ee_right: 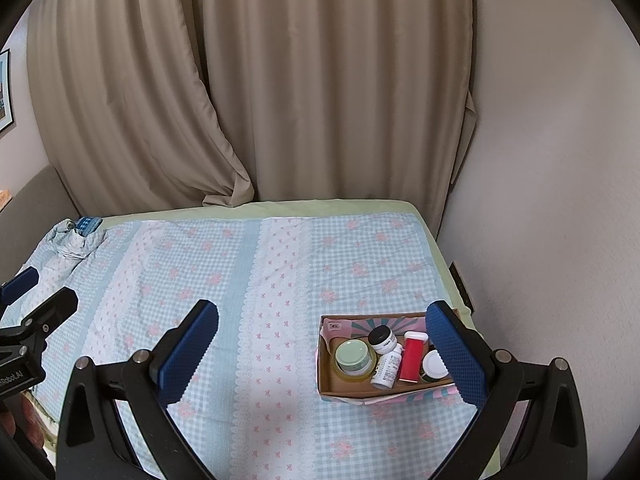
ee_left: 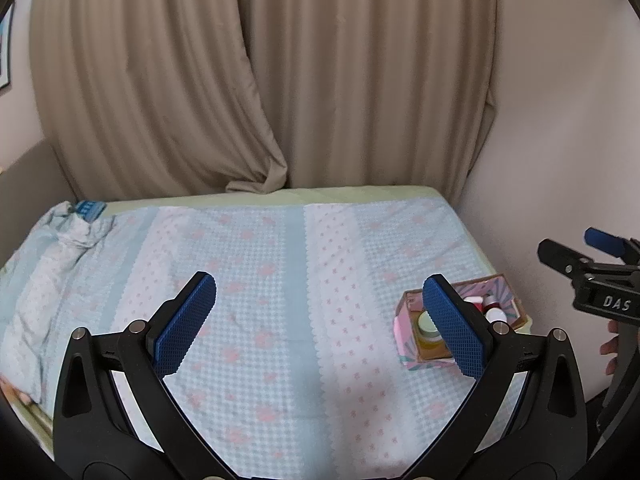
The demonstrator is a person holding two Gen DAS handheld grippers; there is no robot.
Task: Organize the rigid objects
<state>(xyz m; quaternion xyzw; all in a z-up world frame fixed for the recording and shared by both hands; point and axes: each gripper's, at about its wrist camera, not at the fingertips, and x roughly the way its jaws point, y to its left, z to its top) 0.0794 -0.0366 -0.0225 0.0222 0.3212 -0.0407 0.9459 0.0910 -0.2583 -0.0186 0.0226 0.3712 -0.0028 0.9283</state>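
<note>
A pink-patterned cardboard box [ee_right: 352, 390] sits on the bed near its right edge. In it are a green-lidded jar [ee_right: 353, 357], a black-lidded jar [ee_right: 380, 336], a white bottle [ee_right: 387, 366], a red container [ee_right: 412, 356] and a white-lidded jar [ee_right: 434, 364]. My right gripper [ee_right: 322, 352] is open and empty above the bed, its right finger in front of the box. My left gripper [ee_left: 320, 324] is open and empty, left of the box [ee_left: 424, 354]. The right gripper shows at the left wrist view's right edge [ee_left: 576, 256]; the left gripper shows at the right wrist view's left edge [ee_right: 38, 290].
The bed carries a blue checked floral cover [ee_right: 240, 300]. A bunched cloth with a blue item [ee_right: 86, 226] lies at the far left corner. Beige curtains [ee_right: 280, 100] hang behind. A white wall [ee_right: 540, 200] stands close on the right.
</note>
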